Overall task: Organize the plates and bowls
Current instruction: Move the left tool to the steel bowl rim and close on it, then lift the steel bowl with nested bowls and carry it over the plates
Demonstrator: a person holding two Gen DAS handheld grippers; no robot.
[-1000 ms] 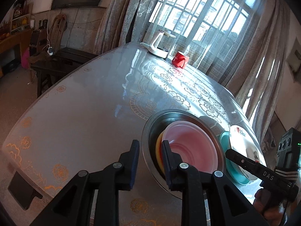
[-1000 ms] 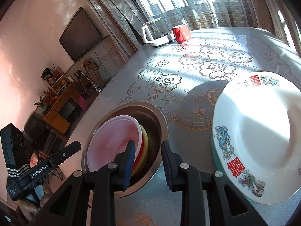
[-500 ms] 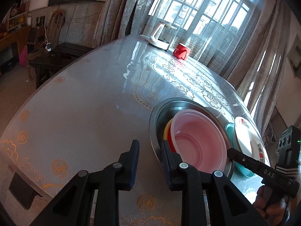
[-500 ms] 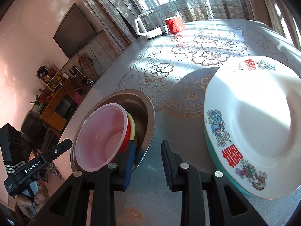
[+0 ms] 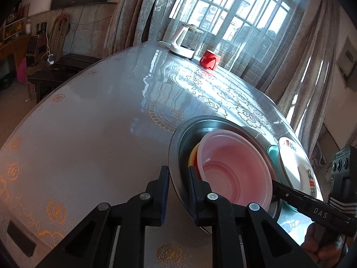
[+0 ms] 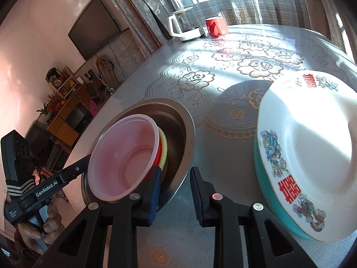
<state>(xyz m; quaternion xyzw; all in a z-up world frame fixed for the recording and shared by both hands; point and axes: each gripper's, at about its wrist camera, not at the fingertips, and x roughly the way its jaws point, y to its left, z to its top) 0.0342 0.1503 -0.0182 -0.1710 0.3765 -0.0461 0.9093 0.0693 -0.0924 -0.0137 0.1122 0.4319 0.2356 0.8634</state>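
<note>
On the bench (image 5: pixel 93 134), near its front edge, sits a steel basin (image 5: pixel 176 143) holding stacked bowls: a translucent pink bowl (image 5: pixel 232 163) on top, red and yellow rims beneath. Both sets of tongs straddle the basin's rim from opposite sides, the left tongs (image 5: pixel 177 192) with a narrow gap and the right tongs (image 6: pixel 175 189) somewhat wider (neither visibly clamped). Just beside the basin, a white decorated plate (image 6: pixel 312 147) rests on a teal plate (image 6: pixel 262 176). A kettle (image 6: pixel 183 25) and red mug (image 6: pixel 215 26) stand far back.

"DAS" on right claw (image 5: pixel 287 193); "GenRobot.AI" on left claw (image 6: pixel 77 168).
</note>
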